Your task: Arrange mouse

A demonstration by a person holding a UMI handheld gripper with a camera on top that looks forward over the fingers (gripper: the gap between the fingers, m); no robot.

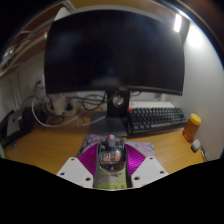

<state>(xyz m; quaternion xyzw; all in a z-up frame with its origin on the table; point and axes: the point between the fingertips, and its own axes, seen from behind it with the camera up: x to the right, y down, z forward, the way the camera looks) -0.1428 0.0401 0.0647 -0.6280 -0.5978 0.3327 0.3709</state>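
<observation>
Gripping small grey mouse (111,157), jaws (111,160) closed on its sides, above wooden desk (50,148).

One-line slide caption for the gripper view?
Gripper shut on small grey computer mouse above wooden desk, facing dark monitor.

A black monitor (113,52) fills the upper middle of the frame. At centre right lies a black keyboard (156,119), an orange cylinder (191,127) beside it. The bench (55,147) is light wood-brown. Bottom centre, magenta pads (96,155) flank a grey mouse (111,155).
</observation>
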